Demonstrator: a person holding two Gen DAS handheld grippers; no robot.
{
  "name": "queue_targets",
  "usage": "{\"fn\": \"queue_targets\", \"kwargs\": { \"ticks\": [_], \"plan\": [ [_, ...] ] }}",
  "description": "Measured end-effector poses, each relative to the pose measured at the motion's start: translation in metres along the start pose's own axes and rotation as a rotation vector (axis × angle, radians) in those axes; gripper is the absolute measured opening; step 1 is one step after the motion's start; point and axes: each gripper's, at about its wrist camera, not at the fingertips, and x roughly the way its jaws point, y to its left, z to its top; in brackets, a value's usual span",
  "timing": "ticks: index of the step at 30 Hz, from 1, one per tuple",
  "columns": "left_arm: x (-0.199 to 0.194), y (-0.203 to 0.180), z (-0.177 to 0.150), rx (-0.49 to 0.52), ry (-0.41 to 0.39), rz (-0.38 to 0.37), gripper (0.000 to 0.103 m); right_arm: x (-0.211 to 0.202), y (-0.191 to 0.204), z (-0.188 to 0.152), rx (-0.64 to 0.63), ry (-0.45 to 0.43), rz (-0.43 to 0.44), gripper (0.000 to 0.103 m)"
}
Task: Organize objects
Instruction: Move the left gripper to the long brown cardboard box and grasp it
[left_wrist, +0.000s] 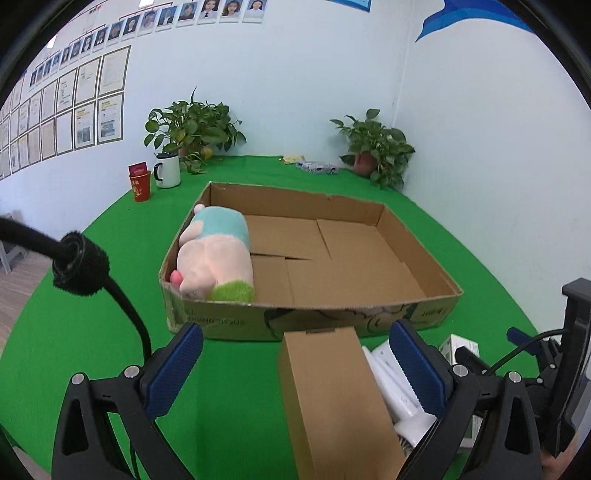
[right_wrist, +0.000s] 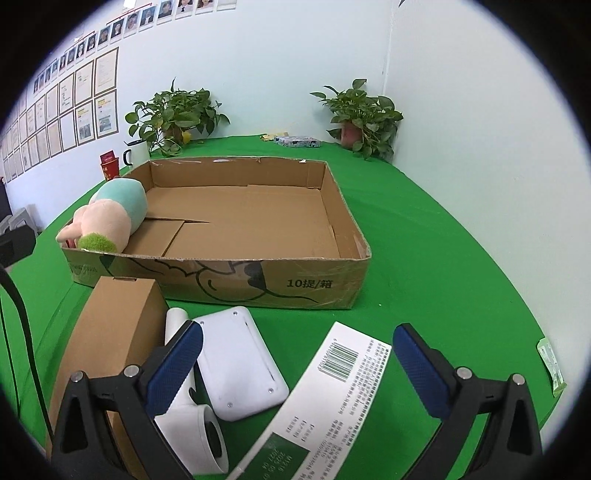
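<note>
Two open tools hang over a green bench, each spread wide and holding nothing. The left tool (left_wrist: 295, 363) straddles a brown carton (left_wrist: 332, 398) that lies directly ahead, its long axis running away from the camera toward the tray (left_wrist: 436, 312), a shallow cardboard box whose near wall stands just beyond the carton's far end. The right tool (right_wrist: 297, 363) hovers over a white box (right_wrist: 332, 391) angled to its fingers, with a white device (right_wrist: 240, 362) just to the left and the carton beyond that. The left tool looks the nearer to the carton. Inside the tray, a plush toy (left_wrist: 216, 254) fills the left side; the middle and right floor lie open. The bench to the right of the tray is bare green.
</note>
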Motion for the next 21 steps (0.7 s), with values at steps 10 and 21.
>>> {"fn": "queue_targets", "kwargs": {
  "ticks": [10, 21],
  "plan": [
    [-0.003, -0.011, -0.007, 0.076, -0.024, 0.054, 0.082, -0.001, 0.003, -0.009, -0.013, 0.004, 0.032, 0.102],
    [0.019, 0.020, -0.017, -0.012, 0.141, -0.151, 0.082, -0.018, 0.027, -0.024, -0.116, 0.046, 0.187, 0.102]
  ]
}}
